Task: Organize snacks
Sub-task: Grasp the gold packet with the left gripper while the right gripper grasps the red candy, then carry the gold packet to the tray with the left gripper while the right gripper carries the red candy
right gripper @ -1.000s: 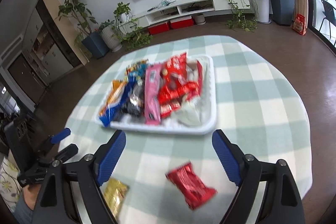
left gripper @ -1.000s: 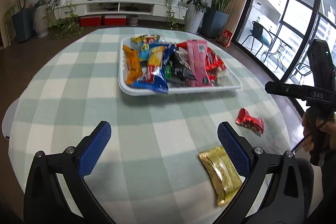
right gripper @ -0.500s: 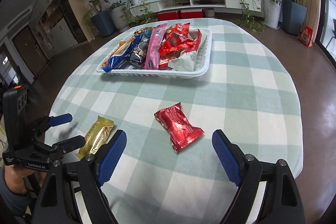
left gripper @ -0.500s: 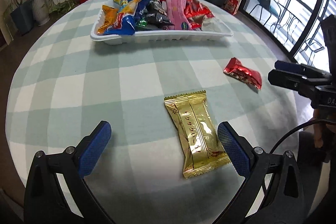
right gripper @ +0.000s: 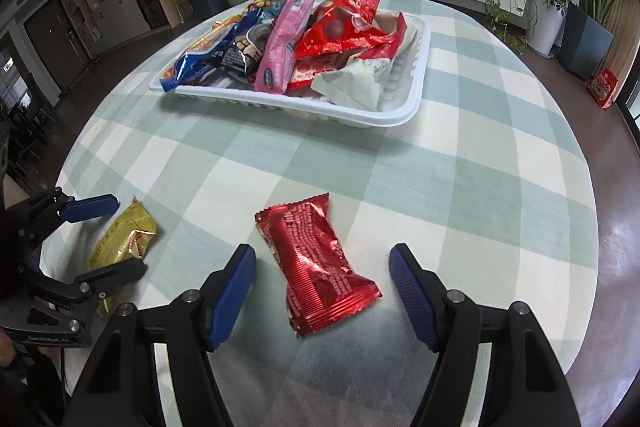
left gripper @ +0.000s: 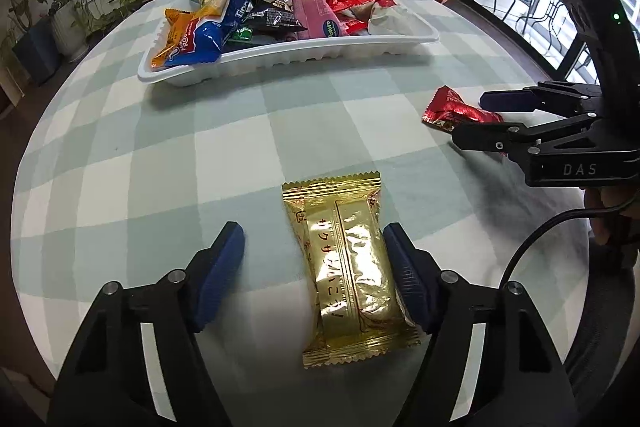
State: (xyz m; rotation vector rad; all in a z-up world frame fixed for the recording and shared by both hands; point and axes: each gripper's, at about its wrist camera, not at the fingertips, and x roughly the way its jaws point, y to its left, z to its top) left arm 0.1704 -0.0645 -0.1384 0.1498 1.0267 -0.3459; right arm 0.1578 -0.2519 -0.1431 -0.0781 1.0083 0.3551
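A gold snack packet (left gripper: 348, 275) lies flat on the checked cloth between the jaws of my left gripper (left gripper: 314, 259). Those jaws are closing: the right pad (left gripper: 404, 279) is at the packet's edge and the left pad (left gripper: 224, 267) stands apart from it. A red snack packet (right gripper: 316, 267) lies between the closing jaws of my right gripper (right gripper: 322, 255), and neither pad touches it. The white tray (left gripper: 280, 59) further back holds several snack packets. From the right wrist I also see the left gripper (right gripper: 124, 237) astride the gold packet (right gripper: 116, 239).
The round table's green-and-white cloth (right gripper: 460, 187) drops off near both grippers. A person's hand (left gripper: 608, 203) and a black cable (left gripper: 532, 243) sit behind the right gripper (left gripper: 472, 119). Potted plants and a low TV console stand beyond the table.
Both grippers came down close to the table and their jaws narrowed. The gold packet now sits between the left jaws, the red packet between the right jaws.
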